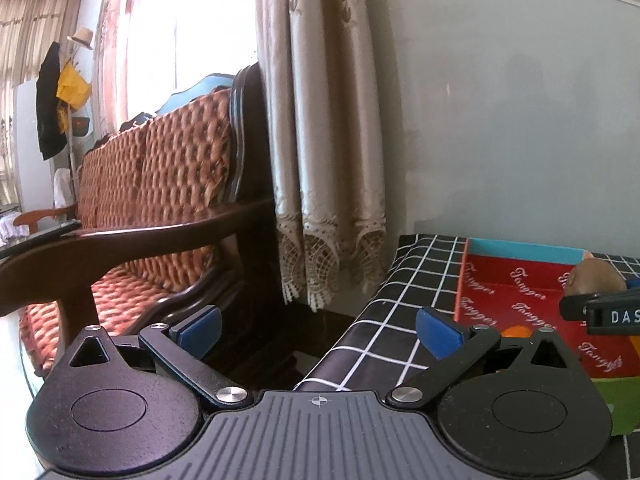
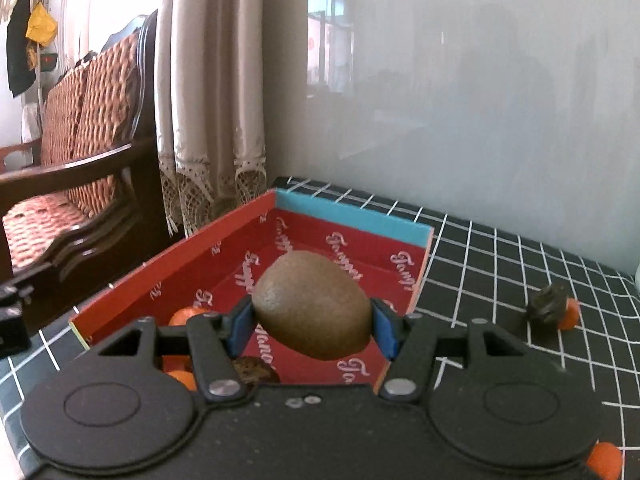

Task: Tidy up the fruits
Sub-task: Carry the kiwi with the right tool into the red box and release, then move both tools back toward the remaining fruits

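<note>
The kiwi [image 2: 313, 305] sits mid-frame above the red box [image 2: 224, 248], its long axis tilted from upper left to lower right. The right gripper [image 2: 313, 322] is clamped on its two ends. The left gripper [image 1: 318, 332], at lower frame, stands wide apart, holding nothing, over the checked tablecloth [image 1: 384, 320] edge.

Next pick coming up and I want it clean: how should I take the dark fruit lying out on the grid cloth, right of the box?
Grip the dark fruit across its lumpy body from above. It lies low on the cloth, and a small orange fruit touches its right side, so a sideways approach would knock that. The right tongs hold the kiwi.
</note>
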